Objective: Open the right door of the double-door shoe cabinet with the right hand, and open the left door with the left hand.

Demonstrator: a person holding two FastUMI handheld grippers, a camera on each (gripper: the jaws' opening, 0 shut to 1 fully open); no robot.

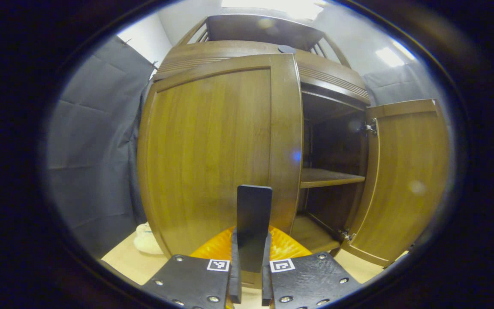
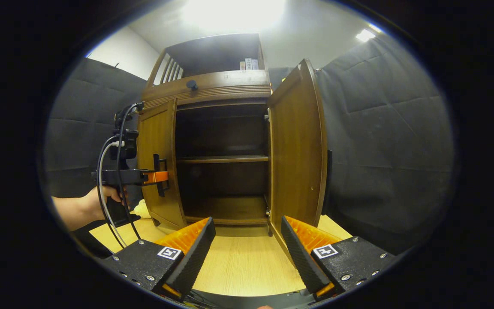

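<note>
The shoe cabinet (image 2: 221, 150) stands on the pale wooden floor (image 2: 247, 262), set against the dark cloth wall (image 2: 384, 141), and I have it square ahead in the right gripper view.

Its right door (image 2: 298, 146) is swung wide out toward me, edge-on. I judge that half of the task done.

The left door (image 1: 217, 150) is partly out from the frame, seen in the right gripper view as a narrow angled panel. In the left gripper view it covers most of the front, with the dark inside and a shelf (image 1: 330, 177) showing past its free edge.

My left gripper (image 1: 251, 253) is closed on the door's upright dark handle (image 1: 253, 223). Both fingers press its sides, which gives me a firm pull point near the free edge, far from the hinge. From the right gripper view I see the hand (image 2: 101, 199) holding that tool level with the handle.

My right gripper (image 2: 247, 253) hangs back with jaws apart and nothing between them, kept clear of the doors.

A small pale thing (image 1: 146, 240) lies by the cabinet's left foot. I cannot tell what it is.
</note>
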